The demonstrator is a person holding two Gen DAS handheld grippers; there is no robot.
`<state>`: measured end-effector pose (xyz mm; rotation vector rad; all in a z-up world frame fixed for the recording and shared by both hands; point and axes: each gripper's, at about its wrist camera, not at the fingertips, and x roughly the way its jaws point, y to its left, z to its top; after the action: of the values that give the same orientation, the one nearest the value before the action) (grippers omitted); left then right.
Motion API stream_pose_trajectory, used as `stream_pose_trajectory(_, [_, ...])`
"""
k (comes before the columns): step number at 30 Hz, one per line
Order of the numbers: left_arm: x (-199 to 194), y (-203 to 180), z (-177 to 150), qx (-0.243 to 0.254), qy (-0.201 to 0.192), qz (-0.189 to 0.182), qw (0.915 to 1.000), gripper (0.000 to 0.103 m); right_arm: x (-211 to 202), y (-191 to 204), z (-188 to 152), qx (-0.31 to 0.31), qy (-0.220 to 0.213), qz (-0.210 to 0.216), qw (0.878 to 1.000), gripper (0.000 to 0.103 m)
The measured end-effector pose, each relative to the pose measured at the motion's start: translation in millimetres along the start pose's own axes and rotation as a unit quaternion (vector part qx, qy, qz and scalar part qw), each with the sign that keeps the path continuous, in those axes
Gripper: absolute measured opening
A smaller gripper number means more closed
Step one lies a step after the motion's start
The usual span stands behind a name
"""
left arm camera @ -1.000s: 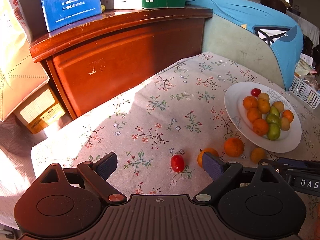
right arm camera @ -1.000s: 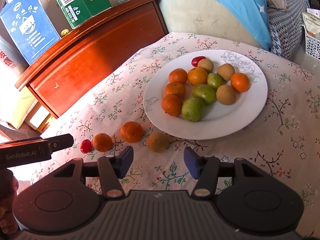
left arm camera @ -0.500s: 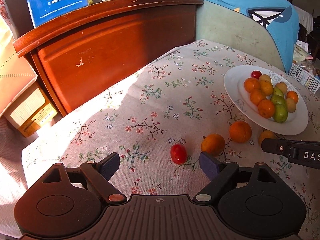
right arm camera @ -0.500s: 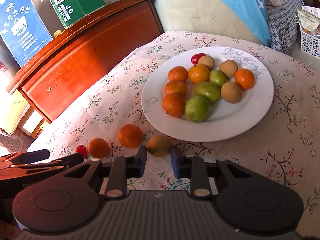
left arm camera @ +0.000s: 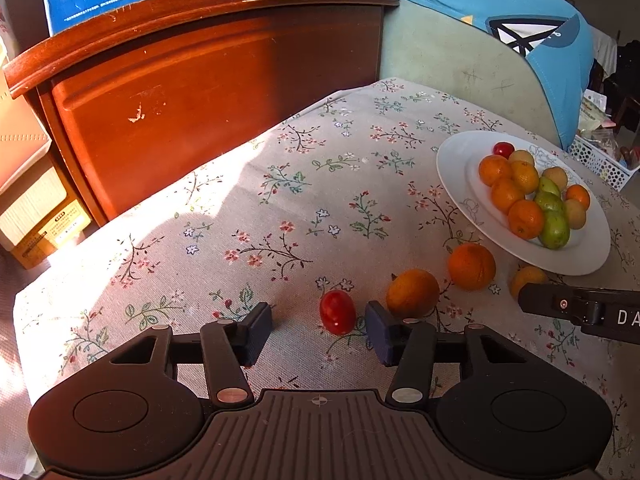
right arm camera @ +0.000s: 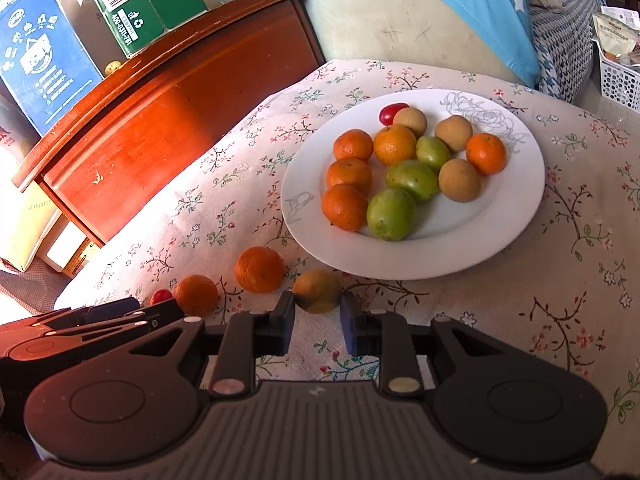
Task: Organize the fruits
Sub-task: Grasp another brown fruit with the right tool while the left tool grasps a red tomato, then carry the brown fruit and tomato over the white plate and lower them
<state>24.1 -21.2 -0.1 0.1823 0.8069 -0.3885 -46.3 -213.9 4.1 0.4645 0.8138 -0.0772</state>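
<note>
A white plate holds several oranges, green fruits, brown fruits and a cherry tomato. Loose on the floral cloth lie a red cherry tomato, two oranges and a brown-yellow fruit. My left gripper is open, its fingers on either side of the tomato, the right finger close to it. My right gripper has narrowed around the near side of the brown-yellow fruit; contact is unclear.
A red-brown wooden cabinet stands behind the table with blue and green cartons on top. A pale sofa back with a blue cushion is at the far right. A white basket is at the right edge.
My left gripper has moved forward so the tomato lies between its fingers, which have narrowed. My right gripper has moved to the brown-yellow fruit and narrowed around it.
</note>
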Motion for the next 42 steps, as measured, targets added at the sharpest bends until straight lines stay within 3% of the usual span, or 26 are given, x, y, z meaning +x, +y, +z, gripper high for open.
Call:
stream_pose_trajectory(2, [0.5,-1.0,0.6,0.002,0.000,0.000,1.0000,0.041,-0.2,-0.1,-0.3,0.001,0.000,0.001,1.000,0.025])
stream_pose_trajectory(7, [-0.5,-1.7,0.7,0.004,-0.003,-0.005,1.0000,0.020,-0.7,-0.4,-0.4,0.001,0.001,0.003,1.000,0.025])
stream_pose_trajectory(9, [-1.6,-1.4,0.4,0.001,-0.003,-0.009,1.0000,0.017,-1.3,-0.6,-0.8,0.001,0.001,0.005,1.000,0.024])
stream_pose_trajectory(24, [-14.3,-3.1,1.4,-0.013,-0.008,-0.012,0.9998,0.017,-9.3,-3.4,-2.8,0.004,0.005,0.024,1.000,0.022])
stream_pose_trajectory(32, [-5.6,-4.1,-2.4,-0.014,0.000,-0.001,0.9999,0.017,-5.3,-5.7,-2.7,0.015,0.012,0.031,0.999,0.030])
stream_pose_trajectory(39, [-3.9,-2.8,-2.5,-0.020,-0.009,0.000,0.9998,0.018,-0.7,5.6,-4.4,-0.025,-0.002,0.012,1.000,0.033])
stream_pose_trajectory(42, [-4.7,-3.2,-3.3,-0.020,-0.012,0.001,0.9997,0.016,-0.1,8.8,-5.4,-0.043,-0.005,0.007,0.999,0.028])
